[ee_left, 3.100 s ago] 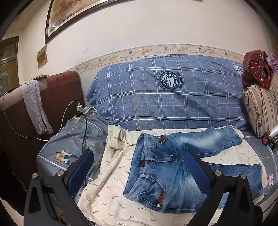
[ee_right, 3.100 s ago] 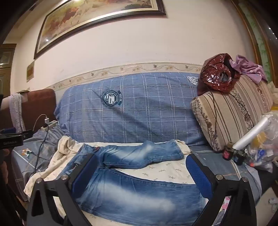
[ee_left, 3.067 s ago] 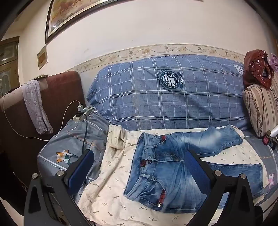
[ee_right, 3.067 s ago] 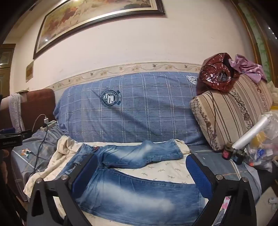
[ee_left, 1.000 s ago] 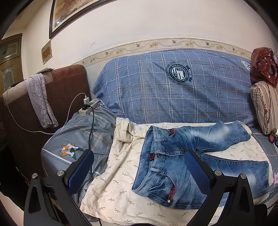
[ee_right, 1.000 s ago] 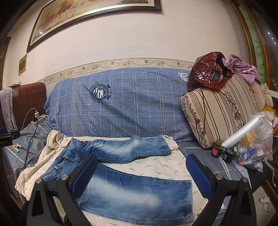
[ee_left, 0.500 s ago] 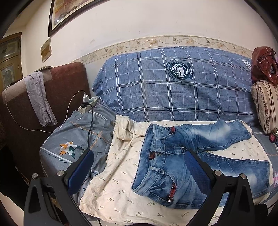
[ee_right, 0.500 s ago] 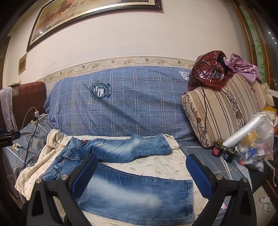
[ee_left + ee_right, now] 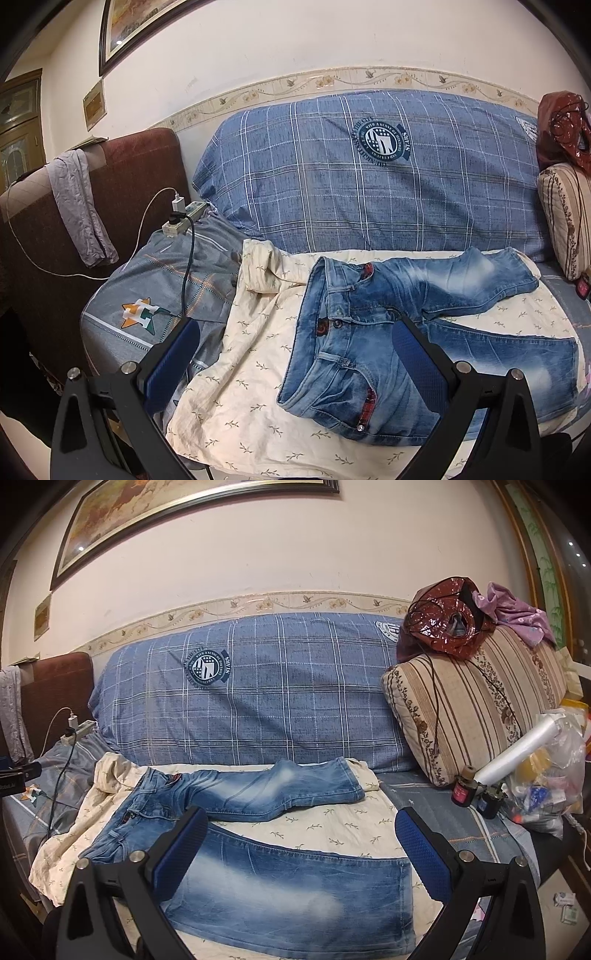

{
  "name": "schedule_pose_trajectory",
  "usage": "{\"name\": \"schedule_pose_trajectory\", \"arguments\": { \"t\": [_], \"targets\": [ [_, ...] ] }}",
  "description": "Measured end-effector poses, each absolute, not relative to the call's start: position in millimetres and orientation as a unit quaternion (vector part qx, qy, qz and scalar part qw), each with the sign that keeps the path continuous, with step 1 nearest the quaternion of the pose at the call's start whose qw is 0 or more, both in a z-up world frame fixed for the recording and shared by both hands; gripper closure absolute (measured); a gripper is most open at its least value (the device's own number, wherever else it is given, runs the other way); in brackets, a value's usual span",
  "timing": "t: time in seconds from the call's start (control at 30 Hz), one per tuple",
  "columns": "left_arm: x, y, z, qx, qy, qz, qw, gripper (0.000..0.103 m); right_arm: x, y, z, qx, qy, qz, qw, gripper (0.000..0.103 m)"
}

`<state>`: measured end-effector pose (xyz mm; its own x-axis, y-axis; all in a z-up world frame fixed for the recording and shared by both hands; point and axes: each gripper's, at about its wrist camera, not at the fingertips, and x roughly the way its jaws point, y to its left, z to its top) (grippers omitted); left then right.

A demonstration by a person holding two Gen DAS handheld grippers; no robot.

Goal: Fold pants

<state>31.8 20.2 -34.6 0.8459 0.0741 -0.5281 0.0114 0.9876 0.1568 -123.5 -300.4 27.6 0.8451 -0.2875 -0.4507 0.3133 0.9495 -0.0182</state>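
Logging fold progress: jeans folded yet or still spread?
Spread. The jeans lie flat on the cream sheet, legs splayed apart, nothing doubled over. Both tongs open, off the fabric.

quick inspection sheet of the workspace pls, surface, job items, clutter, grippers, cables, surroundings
surface: sofa seat covered by a cream leaf-print sheet, rumpled at its left end.
job's things: jeans lying unfolded on the sheet, legs spread apart, waistband to the left, far leg bent.
clutter: clear plastic bag of small items and two small bottles at the right end; shiny red bag on the striped cushion.
grippers: left gripper open, empty; right gripper open, empty; both off the jeans.
cables: power strip with a white and a black lead on the left armrest side.
surroundings: blue plaid back cushion, framed picture on the wall.
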Motion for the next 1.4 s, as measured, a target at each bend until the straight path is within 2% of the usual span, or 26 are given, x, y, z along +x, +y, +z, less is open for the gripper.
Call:
{"name": "schedule_pose_trajectory", "arguments": {
  "t": [0.1, 0.3, 0.47, 0.63, 0.7, 0.73, 0.77, 0.8, 0.87, 0.93, 1.03, 1.1, 1.17, 1.27, 1.37, 1.4],
  "targets": [
    [43, 25, -45, 0.077, 0.297, 0.009, 0.952, 0.0, -119, -307, 21, 0.028, 0.243, -0.161, 0.956, 0.001],
    [90, 69, -102, 0.07, 0.394, 0.025, 0.916, 0.0, -125, -360, -5, 0.077, 0.289, -0.195, 0.934, 0.001],
    [118, 105, -149, 0.039, 0.464, 0.022, 0.885, 0.0, -132, -410, -47, 0.121, 0.346, -0.22, 0.904, 0.001],
    [131, 100, -185, 0.001, 0.512, -0.032, 0.858, 0.003, -133, -436, -91, 0.176, 0.39, -0.199, 0.882, 0.001],
    [136, 92, -196, -0.004, 0.52, -0.059, 0.852, 0.018, -134, -440, -104, 0.181, 0.399, -0.187, 0.879, 0.006],
    [140, 86, -202, -0.008, 0.527, -0.076, 0.846, 0.034, -136, -443, -111, 0.183, 0.406, -0.184, 0.876, 0.008],
    [143, 82, -208, -0.015, 0.533, -0.092, 0.841, 0.044, -136, -446, -116, 0.189, 0.411, -0.182, 0.873, 0.014],
    [146, 77, -214, -0.022, 0.538, -0.109, 0.835, 0.047, -138, -449, -121, 0.199, 0.414, -0.18, 0.87, 0.021],
    [151, 68, -224, -0.027, 0.545, -0.125, 0.829, 0.06, -143, -456, -128, 0.221, 0.415, -0.18, 0.864, 0.027],
    [152, 63, -228, -0.019, 0.539, -0.134, 0.831, 0.064, -149, -460, -131, 0.225, 0.412, -0.183, 0.864, 0.028],
    [154, 57, -229, -0.019, 0.525, -0.154, 0.837, 0.076, -153, -462, -136, 0.218, 0.415, -0.182, 0.864, 0.028],
    [152, 56, -230, -0.017, 0.519, -0.16, 0.839, 0.08, -148, -465, -142, 0.221, 0.417, -0.183, 0.862, 0.028],
    [149, 55, -227, -0.006, 0.512, -0.161, 0.844, 0.09, -140, -468, -149, 0.229, 0.421, -0.177, 0.86, 0.028],
    [142, 60, -218, -0.016, 0.5, -0.17, 0.849, 0.094, -126, -467, -160, 0.224, 0.428, -0.176, 0.858, 0.028],
    [138, 66, -214, -0.026, 0.498, -0.166, 0.851, 0.096, -112, -460, -167, 0.2, 0.446, -0.187, 0.852, 0.052],
    [136, 70, -212, -0.026, 0.496, -0.166, 0.852, 0.096, -108, -454, -166, 0.18, 0.454, -0.186, 0.853, 0.067]
  ]
}}
